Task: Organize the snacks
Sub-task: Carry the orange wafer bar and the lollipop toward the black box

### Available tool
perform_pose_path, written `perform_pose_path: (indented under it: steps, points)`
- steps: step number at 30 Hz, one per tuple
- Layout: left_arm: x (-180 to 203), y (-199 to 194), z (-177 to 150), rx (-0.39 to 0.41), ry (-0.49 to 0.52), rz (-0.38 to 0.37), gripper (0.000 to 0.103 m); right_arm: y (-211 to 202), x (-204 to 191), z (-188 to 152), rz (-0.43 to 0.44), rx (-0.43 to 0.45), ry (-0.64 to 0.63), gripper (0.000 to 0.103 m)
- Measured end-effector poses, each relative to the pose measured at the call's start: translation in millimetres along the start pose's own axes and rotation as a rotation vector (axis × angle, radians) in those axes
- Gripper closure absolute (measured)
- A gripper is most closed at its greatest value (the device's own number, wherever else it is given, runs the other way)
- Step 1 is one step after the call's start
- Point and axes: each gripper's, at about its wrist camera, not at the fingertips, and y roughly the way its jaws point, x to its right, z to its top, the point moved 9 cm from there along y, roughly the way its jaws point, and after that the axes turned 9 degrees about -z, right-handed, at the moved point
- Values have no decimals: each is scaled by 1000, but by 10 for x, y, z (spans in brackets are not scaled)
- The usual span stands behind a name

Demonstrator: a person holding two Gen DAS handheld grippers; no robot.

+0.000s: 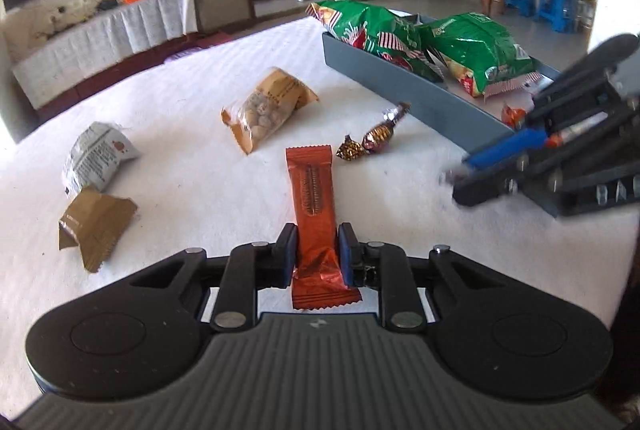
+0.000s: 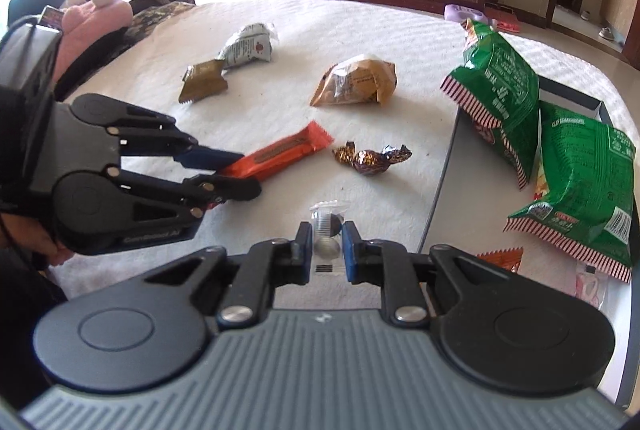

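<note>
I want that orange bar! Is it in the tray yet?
Out. The orange bar is gripped by the left gripper, not inside the grey tray.

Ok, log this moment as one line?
left gripper: shut on orange bar | right gripper: shut on clear packet | tray: two green bags | loose snacks on table

Open white bed cover (image 2: 304, 30) lies between the scattered packets. Obstacles: two twist-wrapped candies (image 2: 370, 158) just beside the grey tray's near wall (image 1: 400, 86), a clear-fronted nut bag (image 1: 264, 110) mid-bed, and a white packet (image 1: 96, 158) touching a brown one (image 1: 94, 226). Two green bags (image 2: 560, 150) fill the tray's far part.
</note>
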Motion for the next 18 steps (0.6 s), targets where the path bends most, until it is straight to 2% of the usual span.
perform_pose_path:
  steps: [2, 4, 6, 9, 12, 14, 15, 16, 18]
  points:
    - [-21, 43, 30, 14, -24, 26, 66, 46, -30, -49, -14, -20, -15, 84]
    - [-71, 100, 71, 24, -50, 63, 39, 85, -60, -80, -31, -28, -35, 85]
    - [-154, 147, 83, 21, -106, 106, 22, 107, -78, -81, -38, -27, -43, 85]
    - [-217, 182, 93, 17, -173, 96, 20, 130, -113, -77, -49, -23, -53, 85]
    - [-173, 200, 119, 20, -136, 120, 19, 128, -116, -77, -55, -21, -56, 84]
    - [-116, 211, 149, 30, -103, 102, 31, 119, -115, -81, -57, -20, -54, 84]
    - [-81, 214, 163, 35, -111, 60, 54, 105, -105, -85, -59, -18, -50, 84]
    - [-47, 215, 176, 37, -121, 35, 71, 90, -98, -86, -62, -15, -47, 84]
    - [25, 217, 187, 37, -76, 54, 78, 52, -91, -75, -62, -4, -41, 84]
